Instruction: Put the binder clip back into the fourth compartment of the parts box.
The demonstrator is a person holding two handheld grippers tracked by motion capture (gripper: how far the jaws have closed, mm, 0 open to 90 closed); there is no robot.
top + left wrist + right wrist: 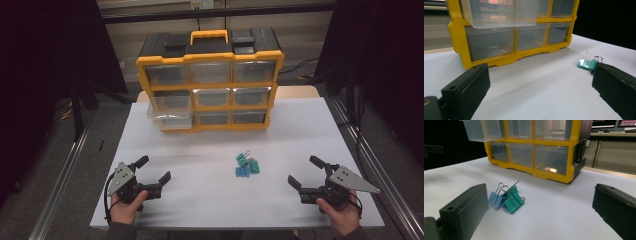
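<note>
Two grippers are resting at the near edge of the white table [200,195], one in each hand: the left gripper [152,170] is sitting at the near left with its jaws spread wide and nothing between them, and the right gripper [305,172] is sitting at the near right, likewise gaping and gripping nothing. Between them, a little nearer the right one and well apart from both, a small cluster of binder clips [247,165] is lying on the table; from above some teal and some blue ones are showing, but they are bunched too tightly to count exactly. In the right gripper view one blue clip [495,200] is leaning against two teal clips [512,200], with their wire handles sticking up. Behind them, at the far side of the table, one yellow and black organiser [210,80] with a yellow carrying handle is standing upright, holding nine clear drawers in three rows of three. One of them, the middle left drawer [170,112], is jutting out open, while the other eight are sitting flush. The table is standing on a grey floor, with metal rails running along both sides and dark curtains hanging at left and right.
</note>
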